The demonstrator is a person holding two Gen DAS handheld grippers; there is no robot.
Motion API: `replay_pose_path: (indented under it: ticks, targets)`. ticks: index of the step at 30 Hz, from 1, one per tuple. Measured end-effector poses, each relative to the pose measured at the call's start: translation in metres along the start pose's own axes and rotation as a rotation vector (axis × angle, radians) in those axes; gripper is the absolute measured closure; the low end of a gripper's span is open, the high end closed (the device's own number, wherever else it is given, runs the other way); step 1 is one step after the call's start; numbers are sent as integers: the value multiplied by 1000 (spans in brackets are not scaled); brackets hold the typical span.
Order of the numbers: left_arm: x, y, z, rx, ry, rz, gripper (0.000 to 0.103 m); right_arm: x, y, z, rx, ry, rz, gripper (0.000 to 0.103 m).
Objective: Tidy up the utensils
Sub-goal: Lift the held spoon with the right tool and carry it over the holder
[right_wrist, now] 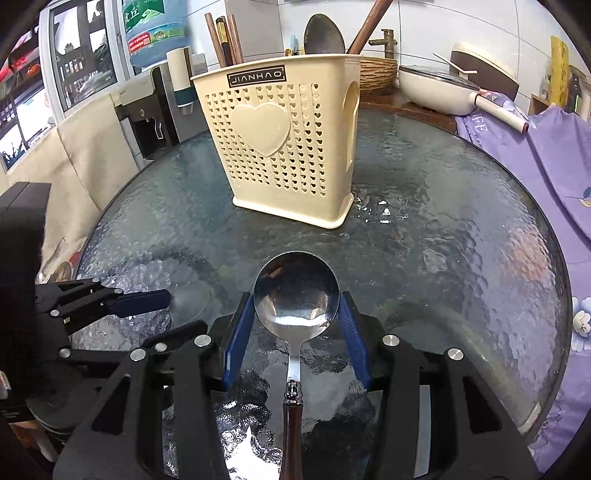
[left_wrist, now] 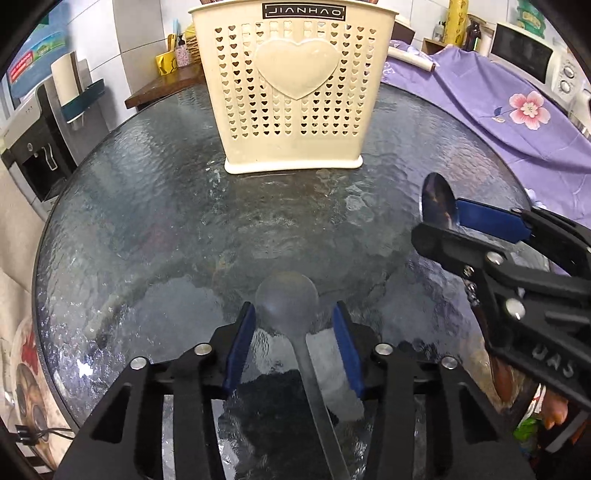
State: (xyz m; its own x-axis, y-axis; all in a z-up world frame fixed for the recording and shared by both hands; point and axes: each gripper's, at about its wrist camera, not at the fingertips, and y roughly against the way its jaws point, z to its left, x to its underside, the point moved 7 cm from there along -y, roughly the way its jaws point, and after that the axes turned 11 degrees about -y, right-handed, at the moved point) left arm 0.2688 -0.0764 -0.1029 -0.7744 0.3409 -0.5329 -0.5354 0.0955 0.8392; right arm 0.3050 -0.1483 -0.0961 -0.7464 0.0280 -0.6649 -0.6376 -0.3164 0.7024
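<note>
- Cream plastic utensil holder (right_wrist: 284,147), pierced with small heart holes and bearing a big raised heart, stands upright on the round textured glass tabletop (right_wrist: 461,240).
- Inside the holder stand brown chopsticks (right_wrist: 225,40), a dark ladle (right_wrist: 323,35) and a wooden handle (right_wrist: 367,26).
- Right gripper (right_wrist: 296,325) carries a metal spoon (right_wrist: 296,291) with a dark wooden handle. The round bowl of the spoon sits between the blue pads and touches both, so the jaws look clamped on it. The bowl points toward the holder, and the handle runs back under the camera.
- Left gripper (left_wrist: 293,332) is low over the tabletop, on the near side of the holder. A clear plastic spoon (left_wrist: 287,295) lies between its blue pads, with the bowl forward and the handle running back.
- Left jaws stand partly apart. A small gap shows on each side of the clear bowl, so the pads do not press it.
- Both grippers are near each other, side by side, and well apart from the holder.
- Purple cloth (left_wrist: 517,122) with a pink flower lies beyond the right rim of the tabletop.
</note>
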Motion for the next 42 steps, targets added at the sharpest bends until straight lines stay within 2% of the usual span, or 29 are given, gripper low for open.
replay_pose_path:
  ticks: [5, 15, 23, 29, 42]
  targets:
    - [-7, -4, -1, -15, 9, 9, 67, 1, 2, -2, -9, -5, -1, 55]
    - [-16, -7, -5, 8, 20, -13, 68, -2, 9, -4, -23, -7, -27, 55]
    - [-37, 36, 6, 30, 26, -192, 68, -20, 33, -2, -59, -3, -104, 55]
    - [-46, 66, 14, 27, 31, -281, 68, -36, 56, 2, -90, -7, -154, 56]
    - [-54, 90, 16, 64, 19, -369, 68, -46, 68, 13, -80, 12, -179, 56]
